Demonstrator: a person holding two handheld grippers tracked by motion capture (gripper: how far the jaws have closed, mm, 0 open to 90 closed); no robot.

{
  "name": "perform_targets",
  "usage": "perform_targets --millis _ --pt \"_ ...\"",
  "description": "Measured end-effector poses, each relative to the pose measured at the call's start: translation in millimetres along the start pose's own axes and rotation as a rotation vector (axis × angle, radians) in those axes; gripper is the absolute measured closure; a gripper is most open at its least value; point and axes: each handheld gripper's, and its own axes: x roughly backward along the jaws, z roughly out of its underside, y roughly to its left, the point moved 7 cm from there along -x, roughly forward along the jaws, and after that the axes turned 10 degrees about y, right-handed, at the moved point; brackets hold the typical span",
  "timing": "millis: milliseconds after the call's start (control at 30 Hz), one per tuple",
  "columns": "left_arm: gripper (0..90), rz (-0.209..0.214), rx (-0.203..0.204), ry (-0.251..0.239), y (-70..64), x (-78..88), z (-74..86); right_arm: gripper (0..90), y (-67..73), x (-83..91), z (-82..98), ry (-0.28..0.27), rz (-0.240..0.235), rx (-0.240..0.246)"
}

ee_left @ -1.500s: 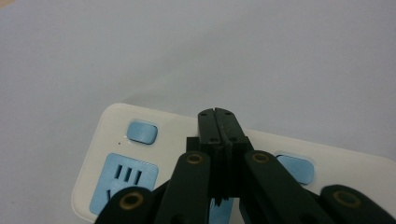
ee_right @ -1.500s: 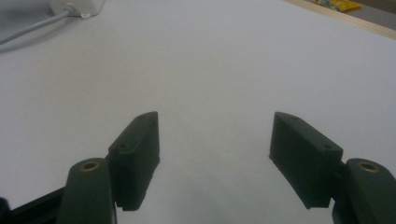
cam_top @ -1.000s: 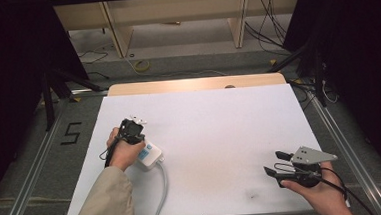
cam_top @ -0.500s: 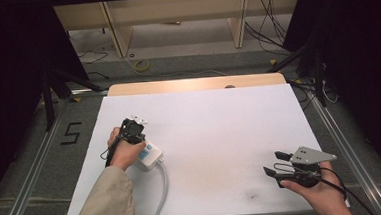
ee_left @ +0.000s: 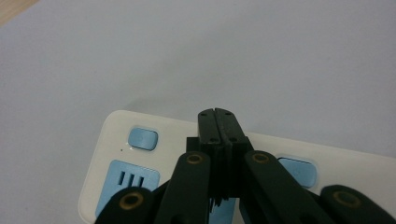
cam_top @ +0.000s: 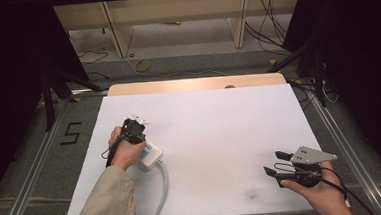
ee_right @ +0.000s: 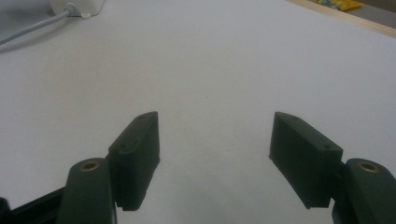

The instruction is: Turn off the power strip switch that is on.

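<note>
A white power strip with light-blue sockets and blue buttons lies on the left half of the white table top. Its grey cable runs toward the near edge. My left gripper, held in the person's left hand, sits right over the strip. In the left gripper view the two black jaws are pressed together, my left gripper hovering above the strip with nothing between them. My right gripper rests at the near right of the table. Its jaws stand wide apart, and my right gripper has only bare table between them.
The right gripper view catches the strip's end and its cable far off at the upper left. A wooden strip edges the table's far side. Beyond it stands wooden shelving, with loose cables on the floor. A "5" mark lies left of the table.
</note>
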Motion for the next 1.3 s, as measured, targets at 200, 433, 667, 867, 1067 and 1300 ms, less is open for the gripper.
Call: perform_targets --millis 200,433,667,867,1067,1300 --pt "90.0 -0.002 -0.001 0.0 -0.1 0.0 -0.1 33.8 -0.2 0.3 -0.1 -0.001 0.001 0.0" --pt "90.0 0.0 -0.002 0.0 0.0 0.0 -0.1 33.8 0.0 0.4 -0.3 -0.001 0.001 0.0" --pt "90.0 -0.003 -0.007 -0.001 -0.1 0.0 -0.1 33.8 0.0 0.2 -0.5 -0.001 0.001 0.0" --pt "90.0 -0.013 -0.02 0.0 -0.5 0.3 0.3 33.8 -0.3 0.4 -0.4 -0.002 0.002 -0.001" --pt "90.0 -0.013 -0.024 -0.002 -1.0 0.1 -0.2 33.8 0.0 0.5 -0.6 -0.003 0.001 0.001" --pt "90.0 -0.014 -0.023 -0.003 -0.9 0.1 -0.2 33.8 -0.2 0.7 -0.8 -0.006 0.001 0.002"
